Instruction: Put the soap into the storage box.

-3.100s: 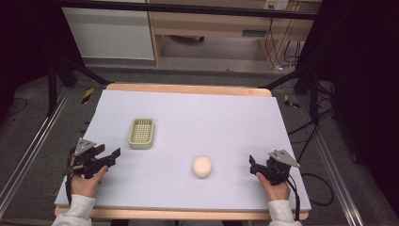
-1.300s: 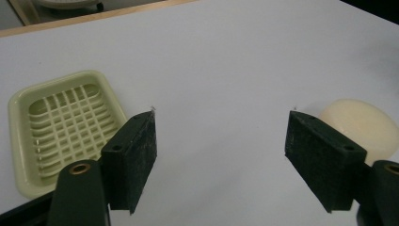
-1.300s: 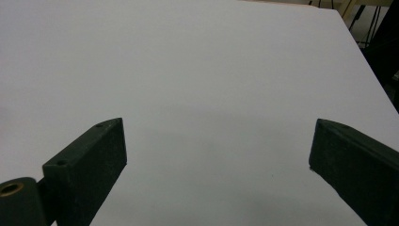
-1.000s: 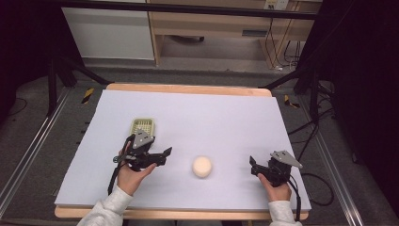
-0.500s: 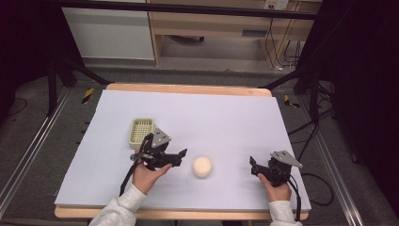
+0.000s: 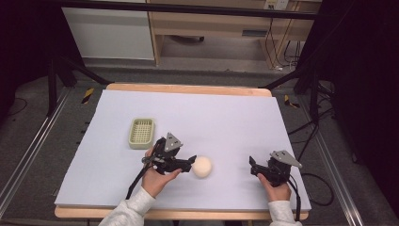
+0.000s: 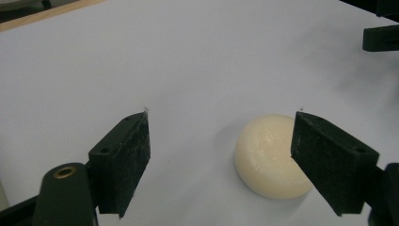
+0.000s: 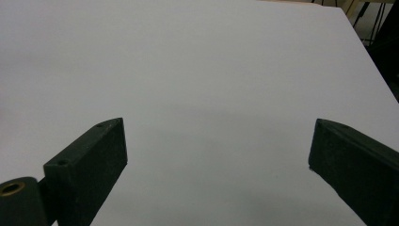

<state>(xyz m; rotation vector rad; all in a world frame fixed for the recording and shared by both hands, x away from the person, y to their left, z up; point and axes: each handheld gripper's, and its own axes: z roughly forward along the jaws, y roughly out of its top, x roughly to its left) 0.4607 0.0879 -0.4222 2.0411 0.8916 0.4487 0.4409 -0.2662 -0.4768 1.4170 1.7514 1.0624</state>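
A round cream ball [image 6: 203,166] lies on the white table sheet [image 6: 221,117], front of centre. My left gripper [image 6: 189,164] sits just left of it, pointing right, with its tips at the ball's edge. In the left gripper view the ball [image 7: 269,156] rests by the right-hand jaw of the left gripper [image 7: 221,118]; the jaws have just been opening and do not press on it. My right gripper [image 6: 253,166] hovers further right near the front edge. It is open, and in the right gripper view nothing but bare sheet lies between the jaws of the right gripper [image 8: 219,126].
A small pale green basket [image 6: 141,133] stands behind and left of my left hand. The wooden table edge [image 6: 188,89] runs along the back. Metal frame bars and cables flank the table on both sides.
My left gripper has travelled right, from beside the basket up to the ball, and its jaws stand wider. The right gripper and the ball have not moved.
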